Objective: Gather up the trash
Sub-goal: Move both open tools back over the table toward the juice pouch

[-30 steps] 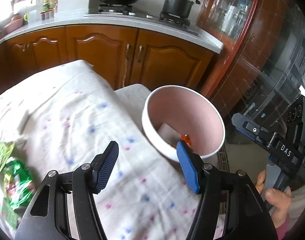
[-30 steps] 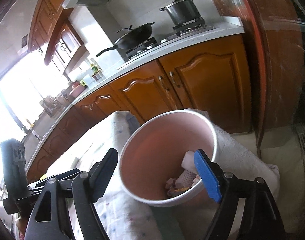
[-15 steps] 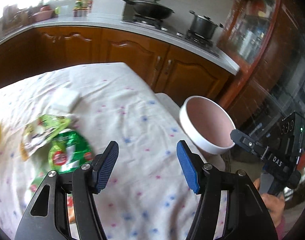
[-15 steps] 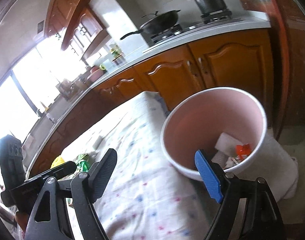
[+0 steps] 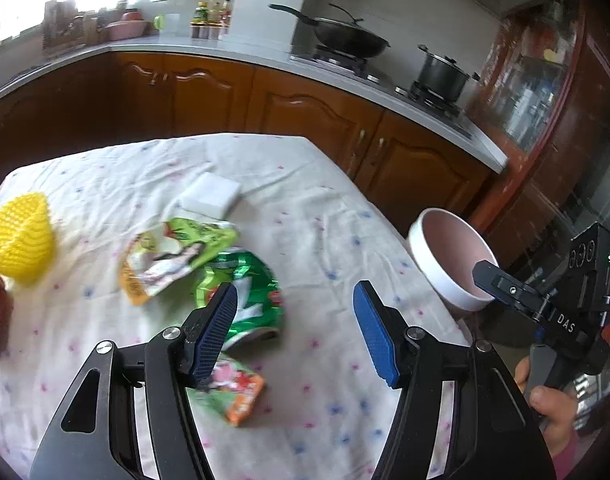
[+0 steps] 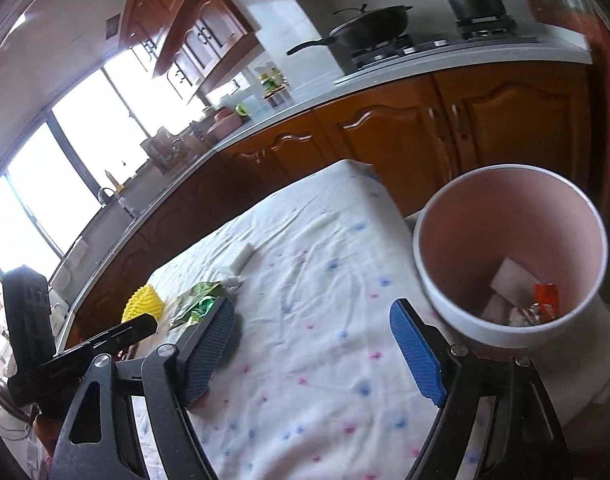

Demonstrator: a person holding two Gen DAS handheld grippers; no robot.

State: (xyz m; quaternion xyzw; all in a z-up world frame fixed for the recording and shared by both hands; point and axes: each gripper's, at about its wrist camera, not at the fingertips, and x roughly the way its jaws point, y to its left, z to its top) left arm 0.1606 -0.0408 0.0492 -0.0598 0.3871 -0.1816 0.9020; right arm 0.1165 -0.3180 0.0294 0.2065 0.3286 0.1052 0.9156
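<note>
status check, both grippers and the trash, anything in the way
Both hand-held grippers, left and right, open, empty. Crushed green can and wrappers on table. Bin clear at right edge.

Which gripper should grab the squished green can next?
Probably the left gripper: it's open, with the crushed green can just beyond its fingers. The right gripper sits nearer the bin.

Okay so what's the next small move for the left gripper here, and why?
Probably lower the left gripper onto the crushed green can: its jaws are open and empty, the can lies just ahead on the tablecloth, and the pink bin waits beside the table.
</note>
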